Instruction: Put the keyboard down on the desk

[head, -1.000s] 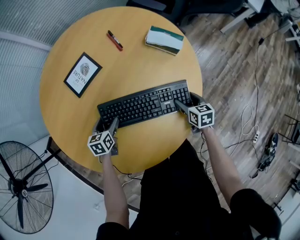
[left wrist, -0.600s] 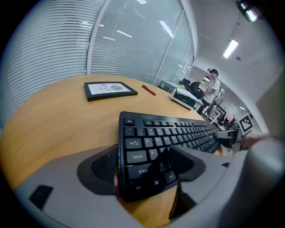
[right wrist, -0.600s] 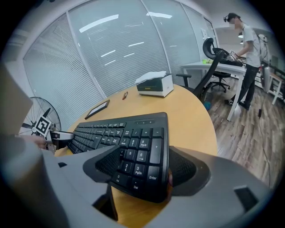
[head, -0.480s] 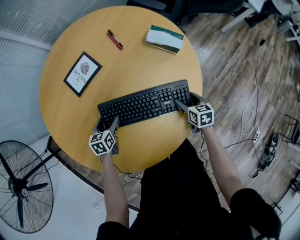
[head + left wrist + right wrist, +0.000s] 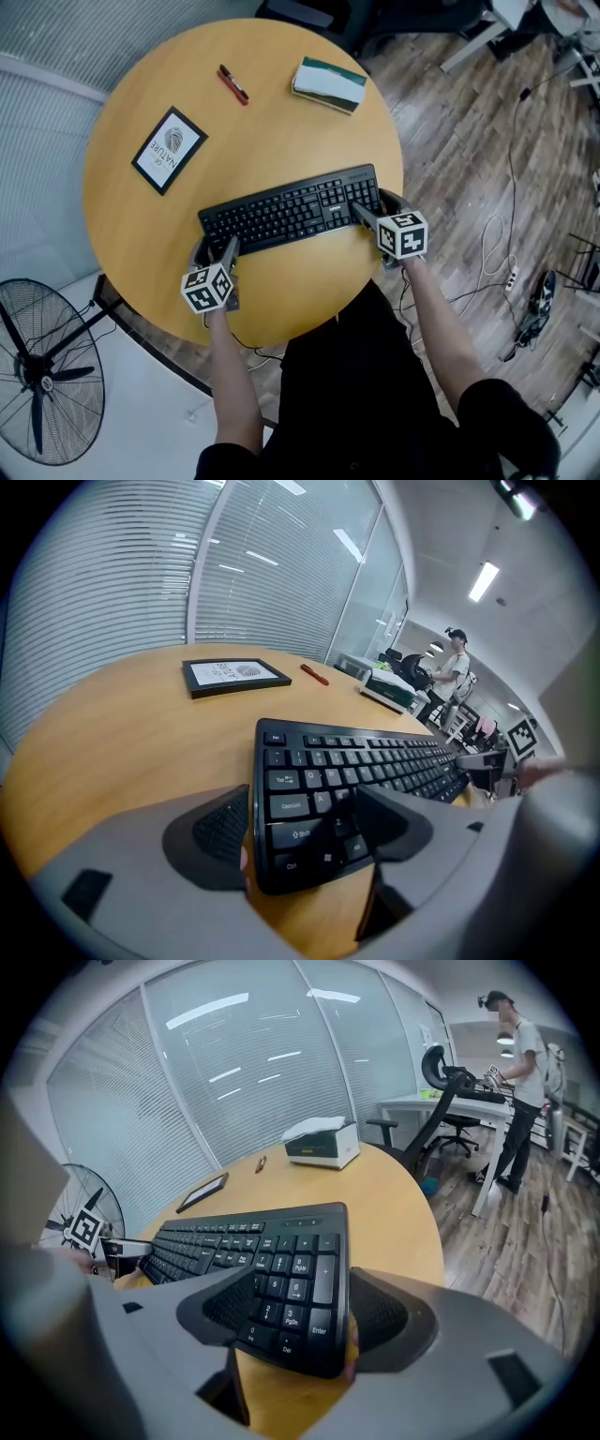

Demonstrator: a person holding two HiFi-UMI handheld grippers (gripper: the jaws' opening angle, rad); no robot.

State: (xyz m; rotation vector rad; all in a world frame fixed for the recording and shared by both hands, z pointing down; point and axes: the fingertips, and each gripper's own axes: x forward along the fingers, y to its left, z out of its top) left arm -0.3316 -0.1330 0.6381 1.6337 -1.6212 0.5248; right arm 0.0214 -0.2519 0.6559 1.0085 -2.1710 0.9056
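A black keyboard [image 5: 291, 208] lies slantwise across the near half of the round wooden desk [image 5: 272, 131]. My left gripper [image 5: 217, 251] is shut on its left end, one jaw on the keys and the other against the outer edge [image 5: 309, 822]. At the number-pad end, my right gripper [image 5: 370, 208] is shut in the same way [image 5: 295, 1312]. The keyboard [image 5: 375, 761] [image 5: 253, 1241] sits level and very low; I cannot tell whether it touches the wood.
A framed picture [image 5: 169, 150], a red pen [image 5: 232, 83] and a white-and-green box [image 5: 328, 82] lie on the far half of the desk. A floor fan [image 5: 42, 375] stands at the lower left. Cables [image 5: 506, 253] run over the floor at right. A person [image 5: 511, 1082] stands far off.
The whole head view has slid slightly down. The keyboard and both grippers keep their places relative to the desk.
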